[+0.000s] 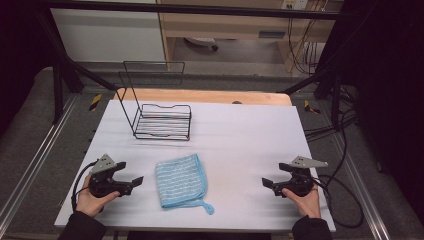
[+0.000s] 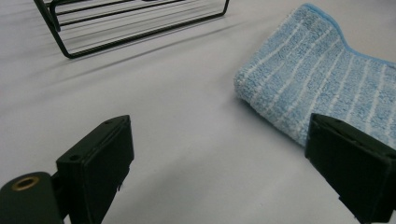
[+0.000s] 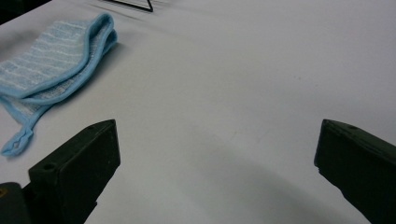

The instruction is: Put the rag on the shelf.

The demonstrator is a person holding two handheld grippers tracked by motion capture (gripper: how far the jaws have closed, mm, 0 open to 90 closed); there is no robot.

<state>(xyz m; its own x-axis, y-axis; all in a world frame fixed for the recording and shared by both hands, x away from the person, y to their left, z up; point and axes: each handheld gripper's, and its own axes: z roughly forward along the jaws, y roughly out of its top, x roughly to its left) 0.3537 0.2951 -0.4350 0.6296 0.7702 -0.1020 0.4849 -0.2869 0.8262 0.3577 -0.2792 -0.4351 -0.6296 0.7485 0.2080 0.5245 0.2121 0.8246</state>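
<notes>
The folded blue cloth [image 1: 180, 181] lies flat near the front of the white counter [image 1: 240, 130], between both tools. The left tool [image 1: 131, 184] and right tool [image 1: 268, 184] rest beside it, jaws spread, empty. A wire rack [image 1: 162, 121] stands behind.

The person wears dark sleeves that end at the wrists. Each hand carries a black tool, the left tool [image 1: 131, 183] and the right tool [image 1: 270, 186], both topped by a grey three-cornered plate and trailing a black cable. Their jaws are flat, blocky black pads, and a brass-coloured ringed hole sits at one jaw's base.
</notes>
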